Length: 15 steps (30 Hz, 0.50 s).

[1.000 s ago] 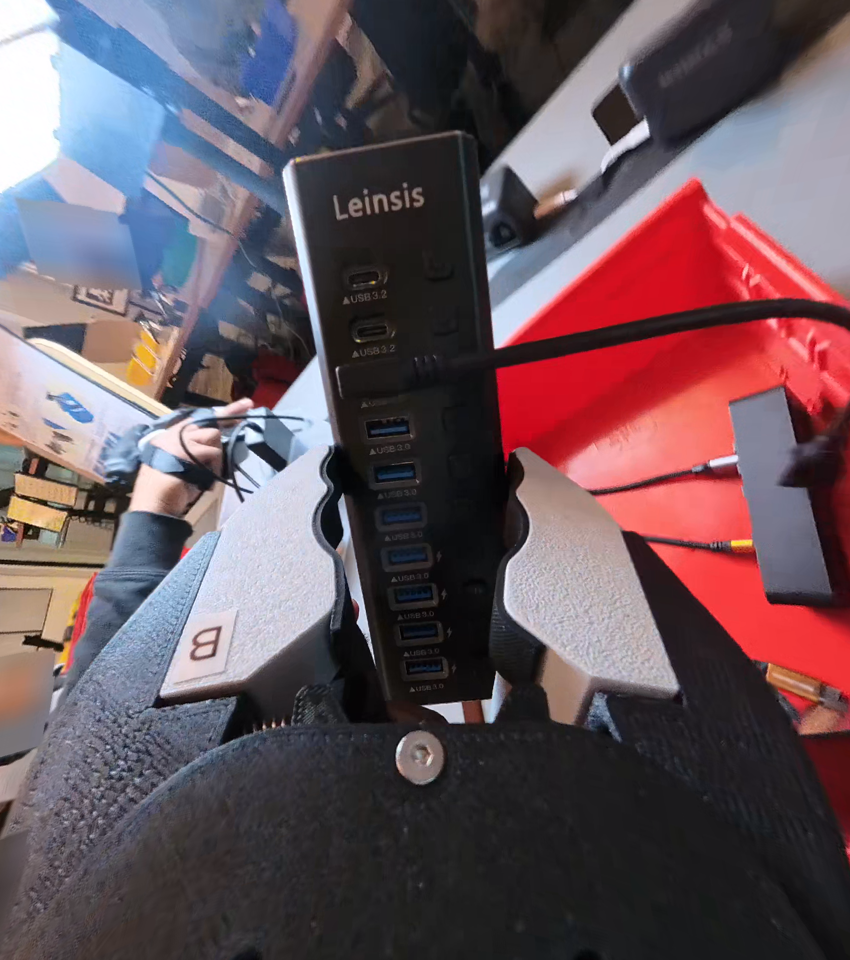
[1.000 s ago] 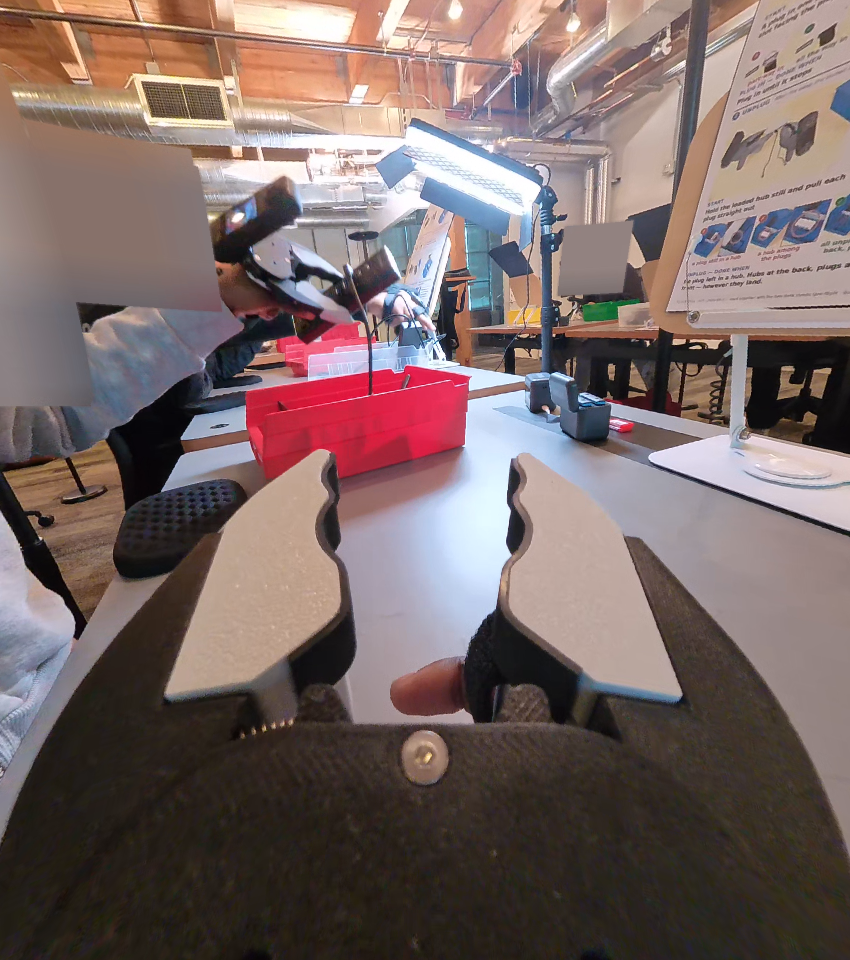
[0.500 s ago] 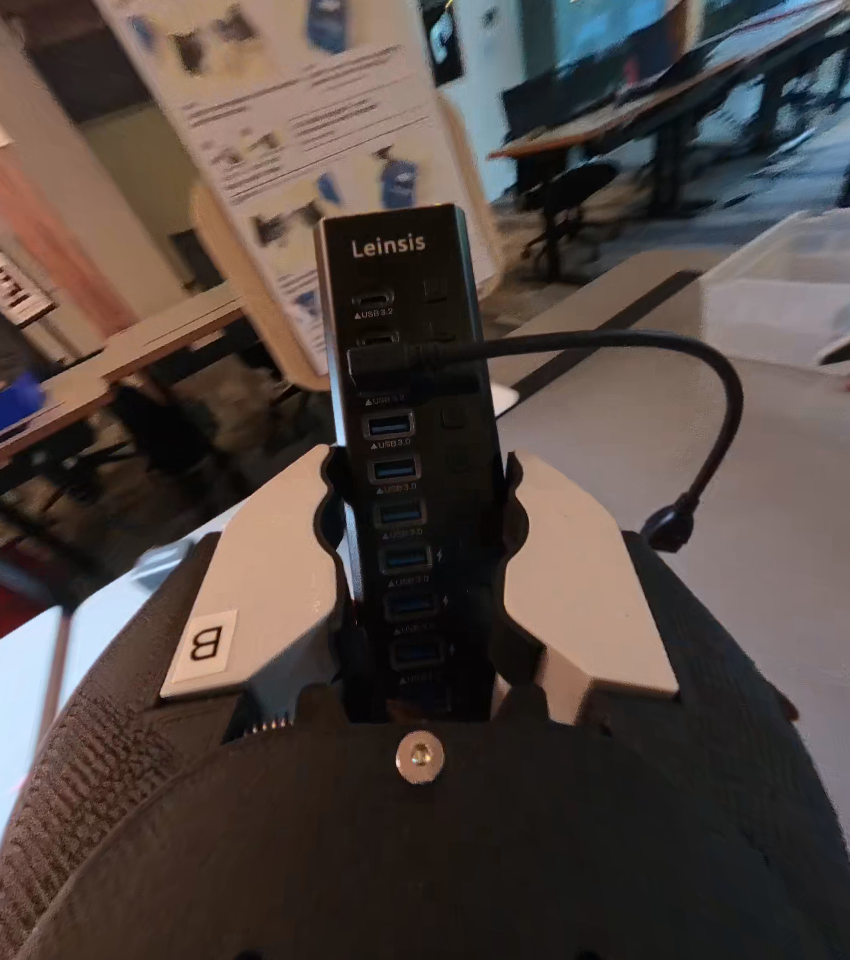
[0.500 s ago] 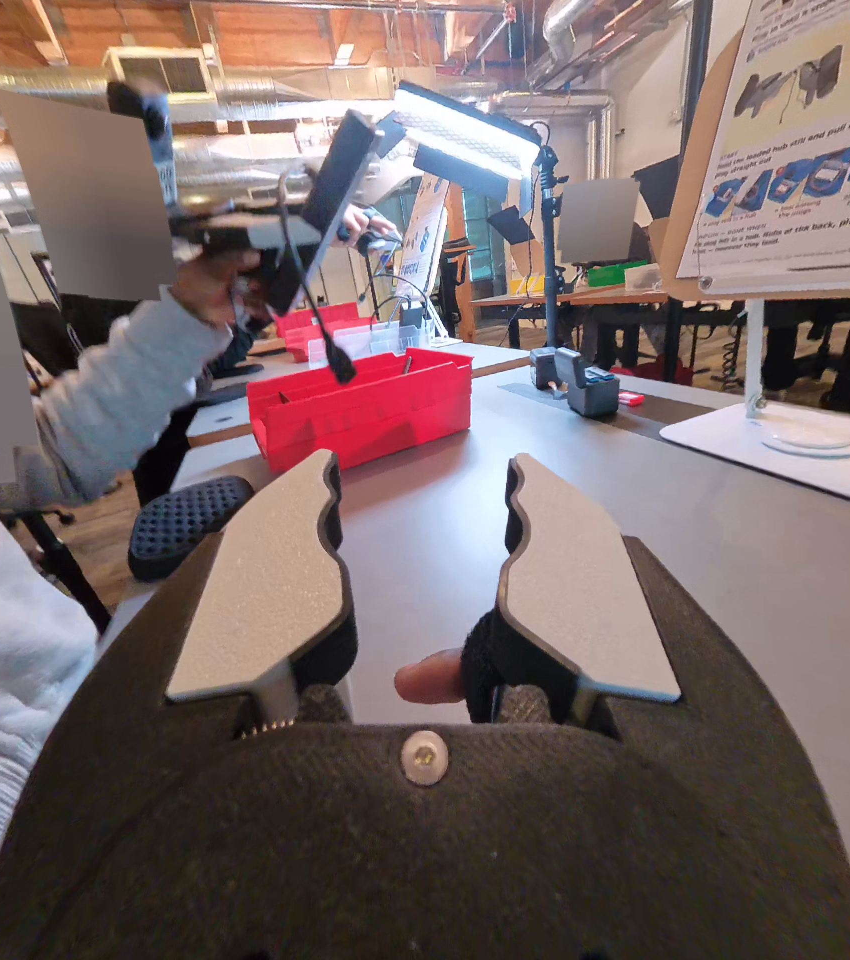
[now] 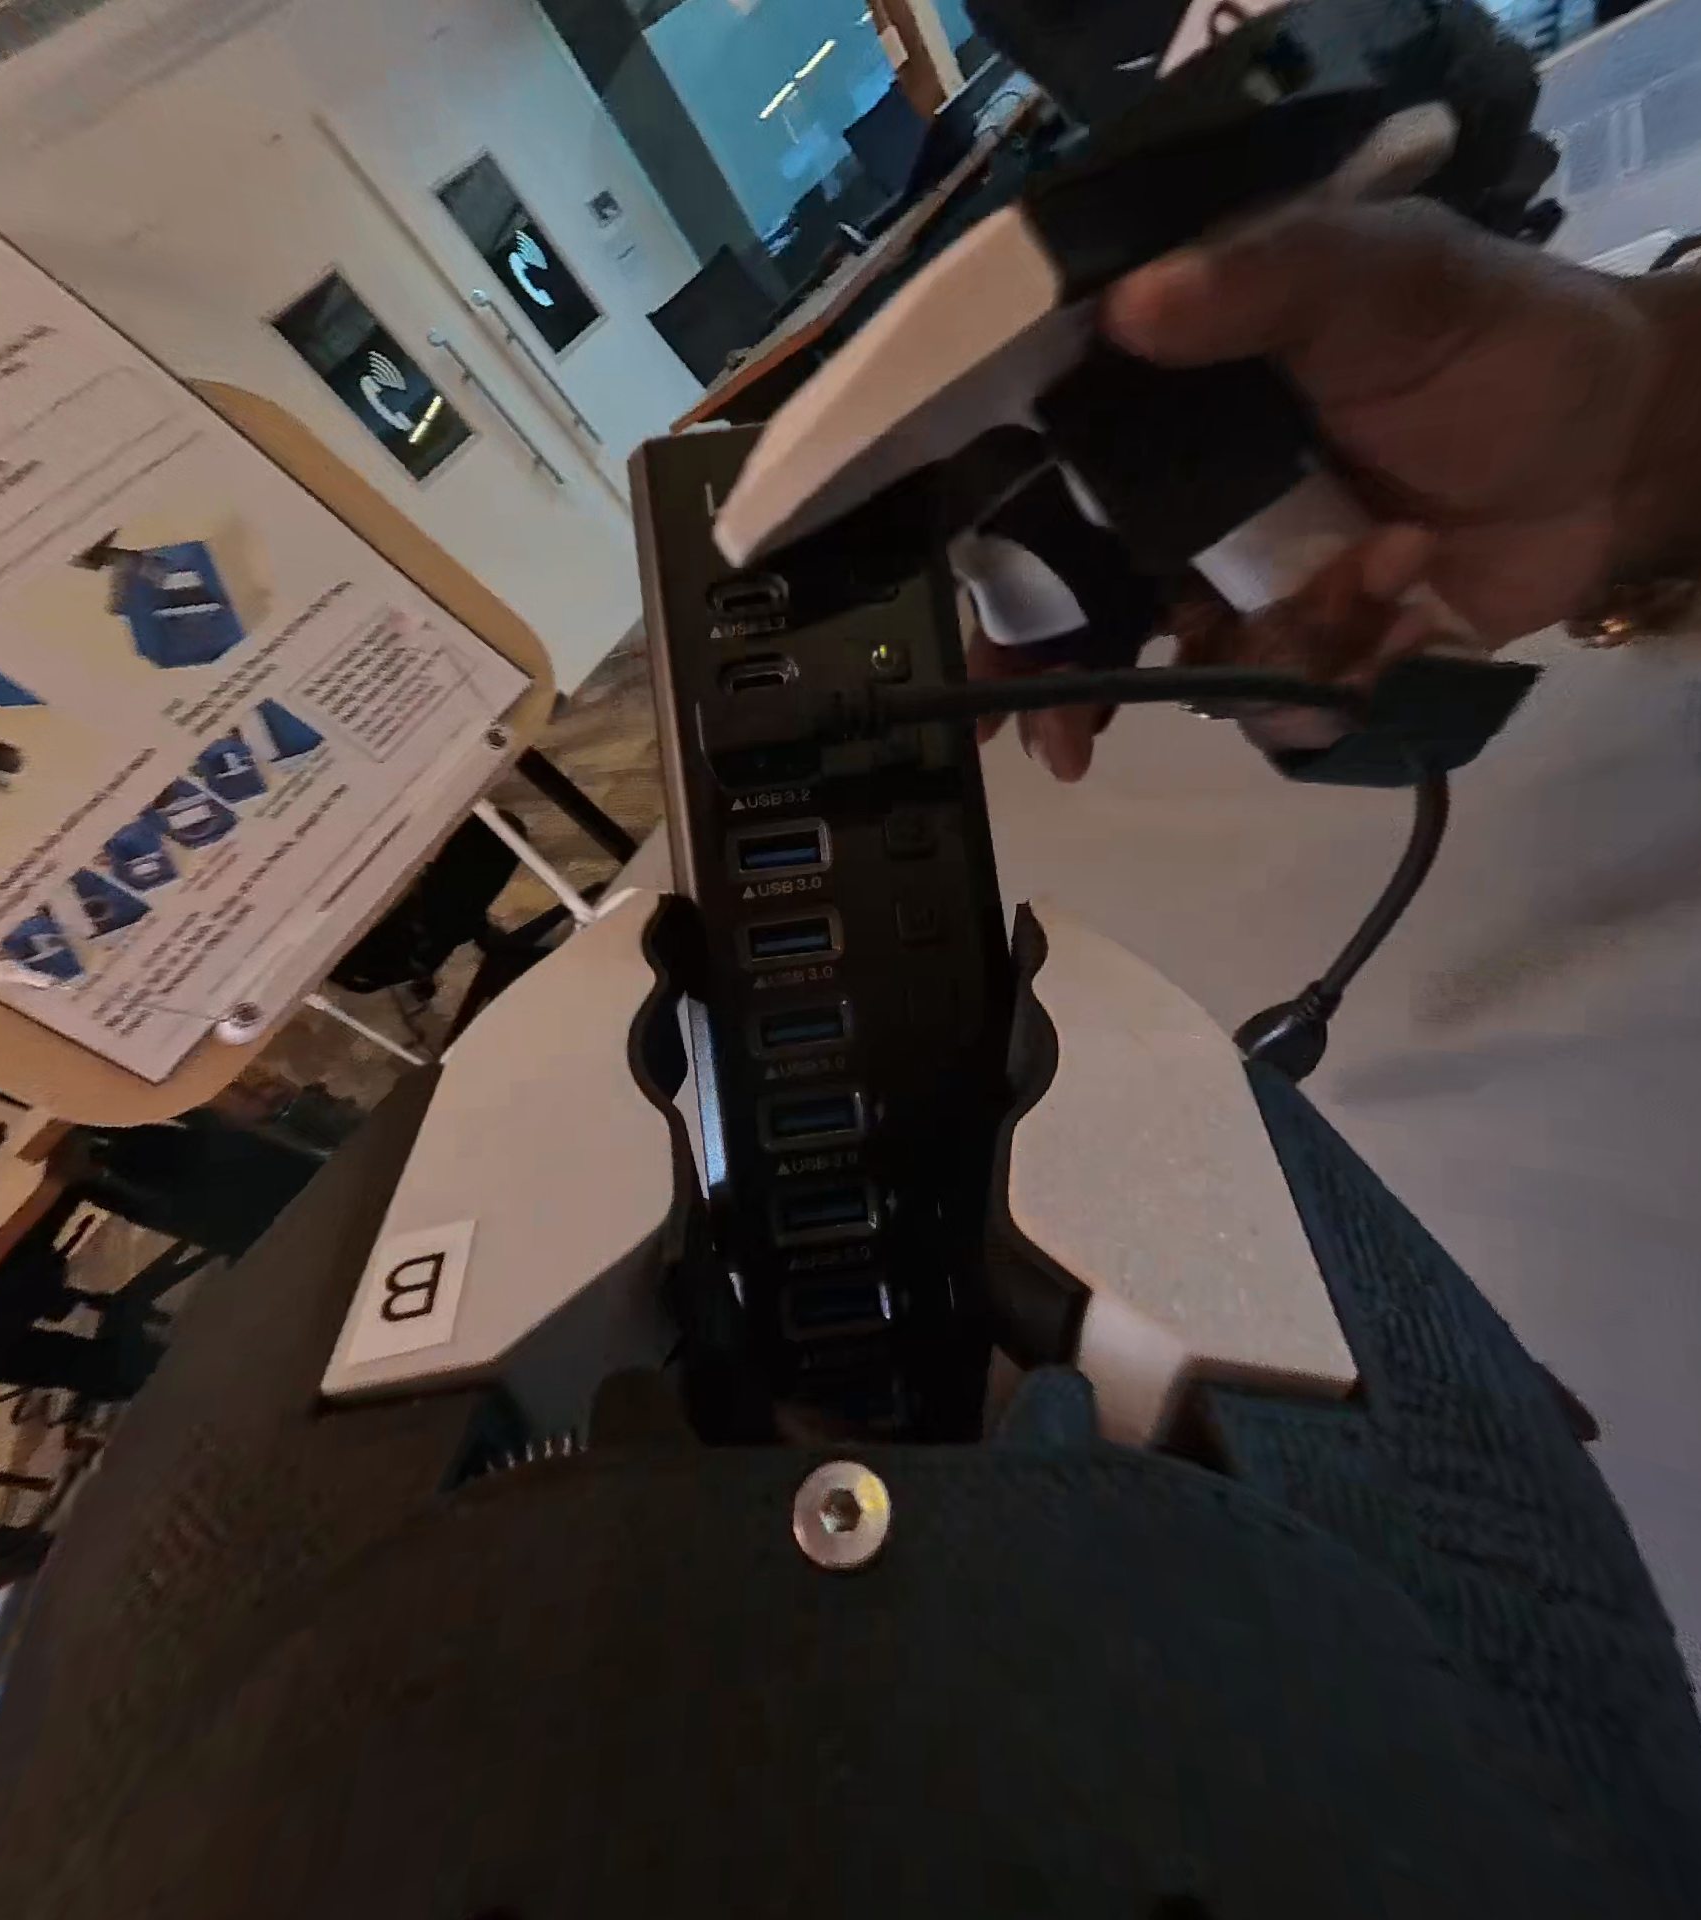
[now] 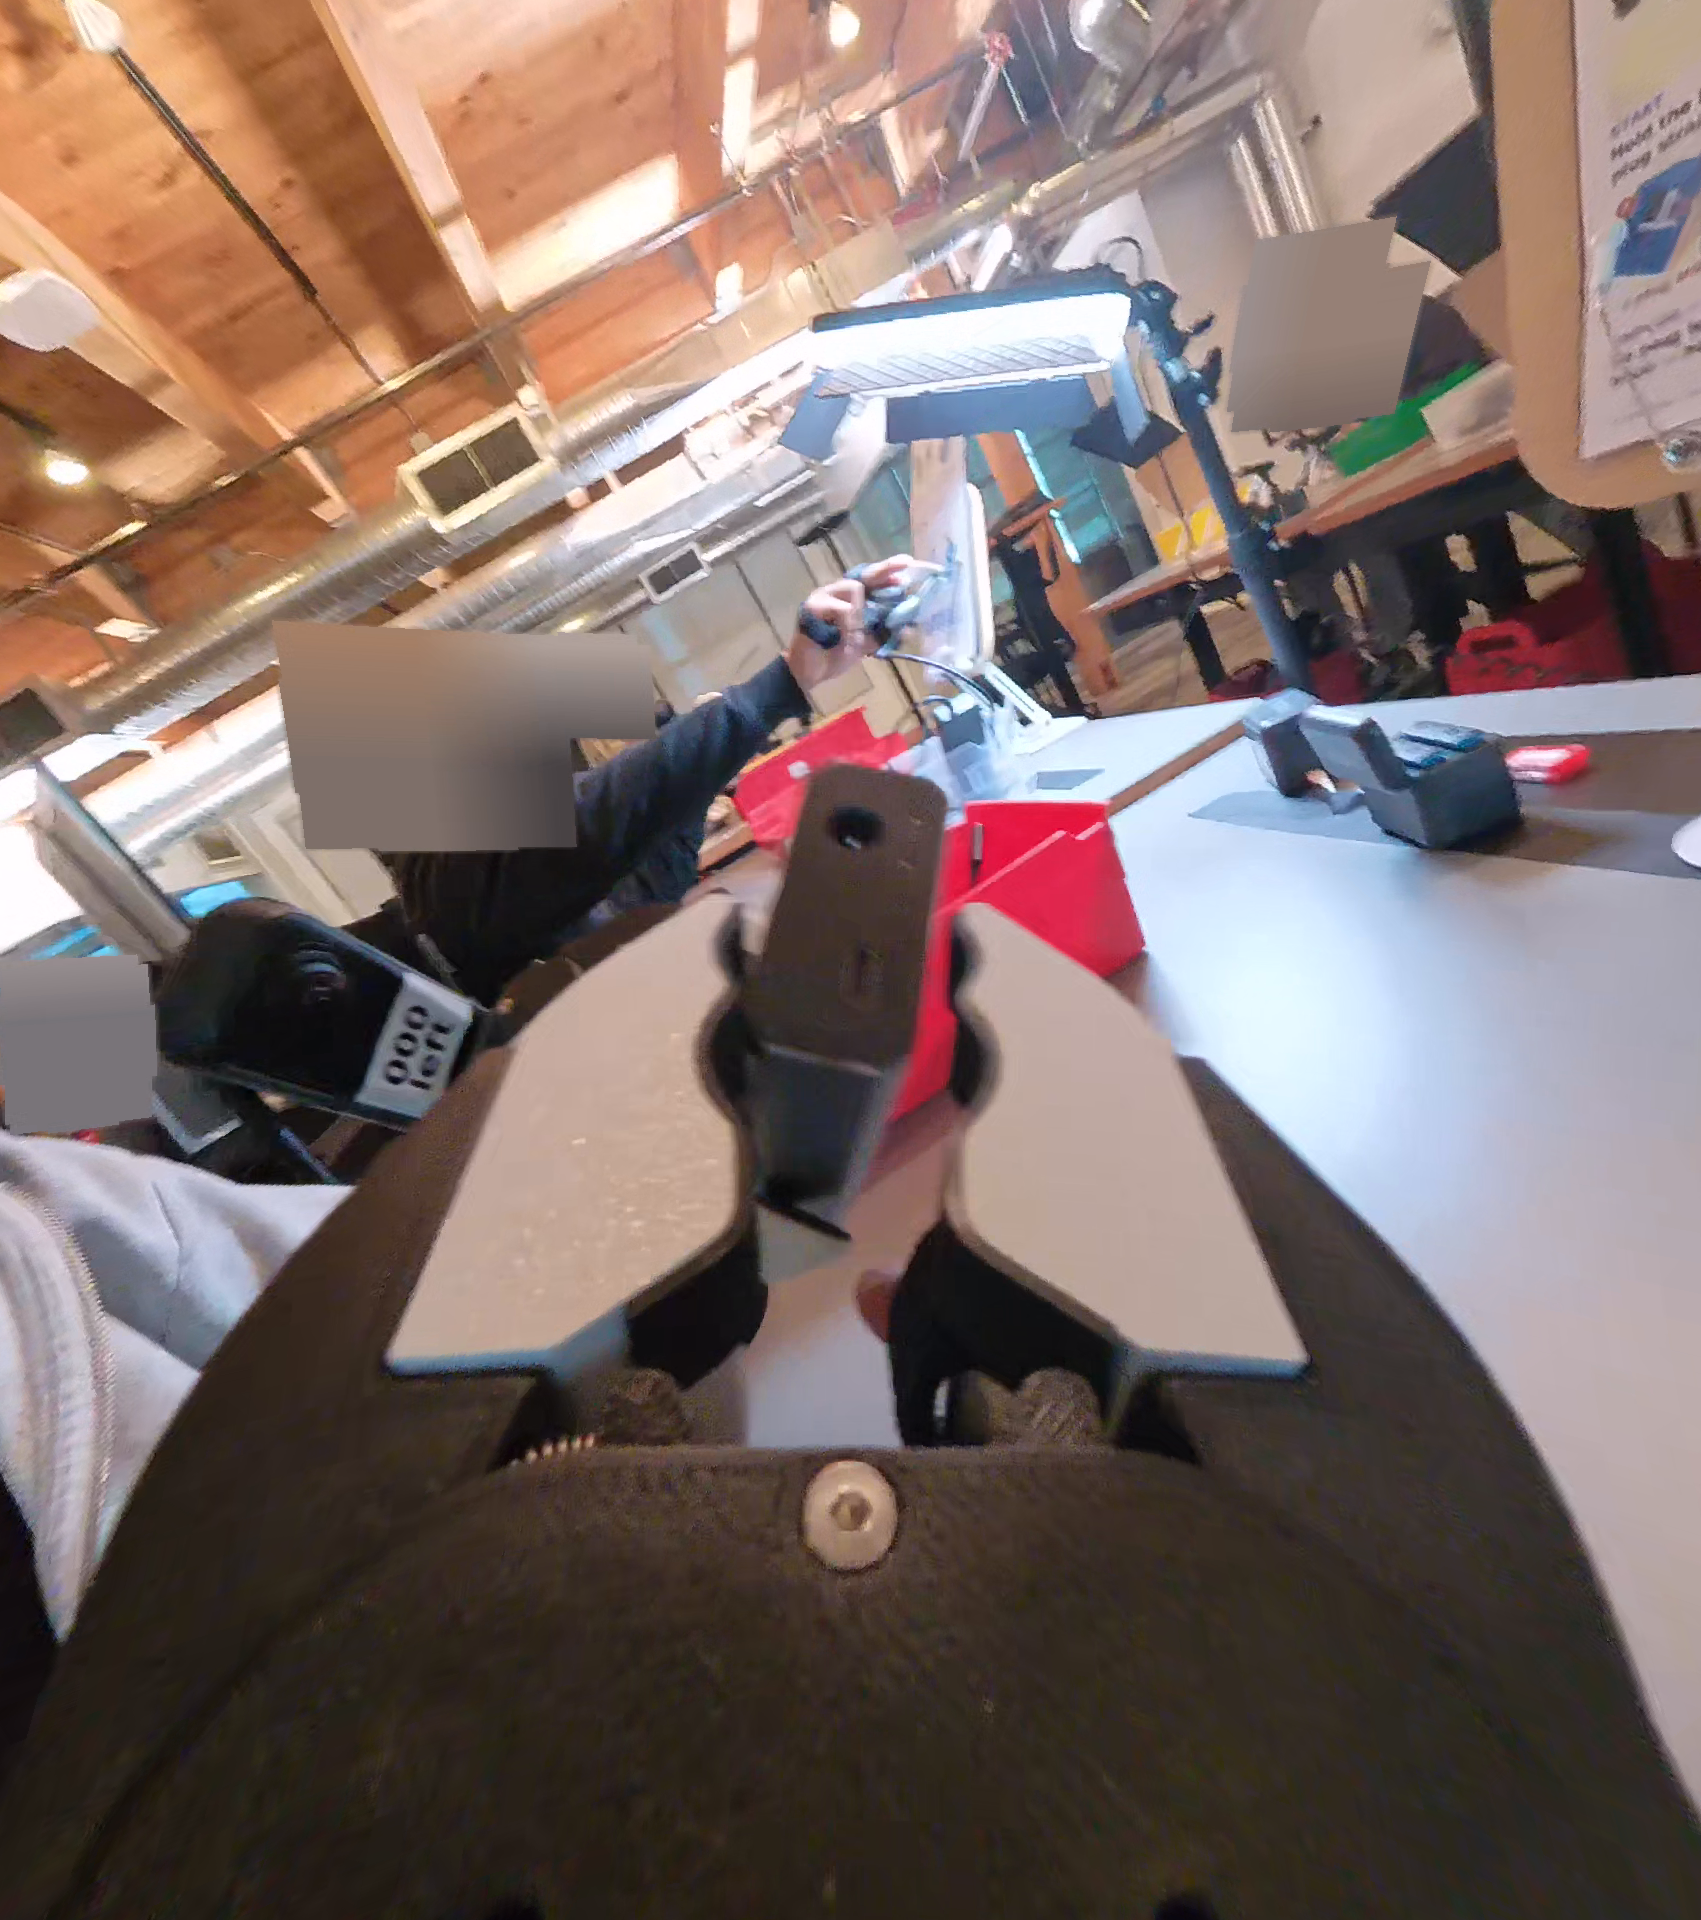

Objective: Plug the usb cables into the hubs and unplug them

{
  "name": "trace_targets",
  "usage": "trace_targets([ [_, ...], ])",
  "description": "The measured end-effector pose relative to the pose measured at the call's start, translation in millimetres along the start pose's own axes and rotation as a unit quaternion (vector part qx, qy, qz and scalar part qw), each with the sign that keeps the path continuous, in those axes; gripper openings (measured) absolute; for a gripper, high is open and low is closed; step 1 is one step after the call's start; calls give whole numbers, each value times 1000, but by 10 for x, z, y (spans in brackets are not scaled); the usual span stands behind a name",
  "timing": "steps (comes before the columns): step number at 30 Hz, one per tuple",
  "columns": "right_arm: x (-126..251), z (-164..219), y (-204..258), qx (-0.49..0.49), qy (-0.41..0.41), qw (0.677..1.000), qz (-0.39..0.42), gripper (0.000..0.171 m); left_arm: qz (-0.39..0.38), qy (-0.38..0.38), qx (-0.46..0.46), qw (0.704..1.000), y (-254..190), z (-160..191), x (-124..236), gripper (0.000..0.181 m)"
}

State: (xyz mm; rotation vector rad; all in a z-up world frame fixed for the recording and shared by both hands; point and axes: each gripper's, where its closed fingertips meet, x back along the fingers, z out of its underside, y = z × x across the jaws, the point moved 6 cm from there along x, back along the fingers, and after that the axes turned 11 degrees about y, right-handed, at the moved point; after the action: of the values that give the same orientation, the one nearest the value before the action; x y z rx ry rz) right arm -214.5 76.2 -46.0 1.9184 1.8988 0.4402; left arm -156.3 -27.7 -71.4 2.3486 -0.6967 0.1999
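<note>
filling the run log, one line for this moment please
left gripper: shut on hub | cable: plugged into hub | right gripper: flanks hub top, grip unclear

Left tongs (image 5: 841, 997) clamped; right tongs (image 6: 841, 997) parted, angled upward

The hub (image 5: 830, 831) stands up between the fingers of the left gripper (image 5: 841, 997), with a cable (image 5: 1116, 688) plugged into its face and looping off to the right. The right gripper (image 5: 929, 416) straddles the hub's top end. Behind it on the table (image 6: 1448, 1091) sits a bin (image 6: 1043, 894).
</note>
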Motion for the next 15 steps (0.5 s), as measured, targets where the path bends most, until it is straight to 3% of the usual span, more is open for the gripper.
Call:
trace_targets([
  [5, 49, 98, -58, 85, 7, 994, 73, 28, -13, 14, 1, 1000, -106, 137, -183, 60],
  [9, 31, 190, -74, 243, 29, 951, 192, 28, 66, -13, 190, 980, -14, 243, -218, 60],
  [12, 60, 218, -137, 274, 19, 935, 226, 28, 177, -19, 366, 913, 3, 352, -268, 59],
  [15, 59, 251, -171, 289, 19, 925, 246, 28, 304, -24, 492, 816, -81, 393, -342, 45],
])
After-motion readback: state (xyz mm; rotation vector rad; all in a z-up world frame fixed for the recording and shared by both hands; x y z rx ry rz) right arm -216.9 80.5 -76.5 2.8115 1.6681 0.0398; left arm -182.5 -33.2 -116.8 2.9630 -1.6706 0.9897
